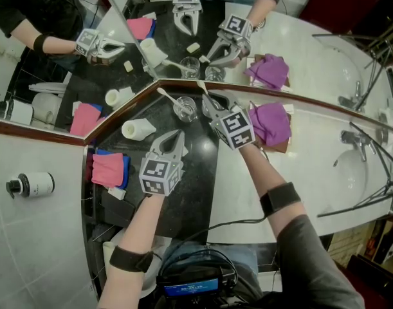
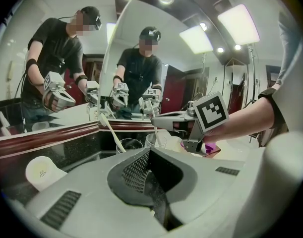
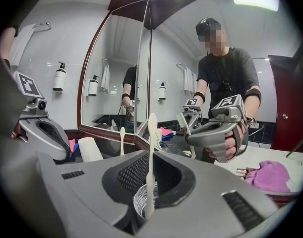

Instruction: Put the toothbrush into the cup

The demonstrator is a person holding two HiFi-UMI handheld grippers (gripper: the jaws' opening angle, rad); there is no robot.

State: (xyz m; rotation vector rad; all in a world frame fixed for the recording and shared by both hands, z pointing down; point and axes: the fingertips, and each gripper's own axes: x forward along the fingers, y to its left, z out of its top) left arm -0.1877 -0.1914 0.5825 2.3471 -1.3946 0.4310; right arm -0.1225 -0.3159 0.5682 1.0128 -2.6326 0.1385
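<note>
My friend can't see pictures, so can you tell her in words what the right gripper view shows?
The right claw grips a white toothbrush upright, its bottom end at the mouth of a clear glass cup. Behind it, angled mirrors show a person in black, and a pink cloth lies at the right.

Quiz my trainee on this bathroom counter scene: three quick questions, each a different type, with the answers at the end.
1. True or false: the left gripper is shut and empty.
2. Multiple choice: the toothbrush held upright in the right gripper has its lower end at: A) a glass cup; B) a soap dish; C) a bowl.
3. Short answer: what colour is the cloth lying on the counter just right of the right gripper?

Key: 1 true; 2 A; 3 purple.
</note>
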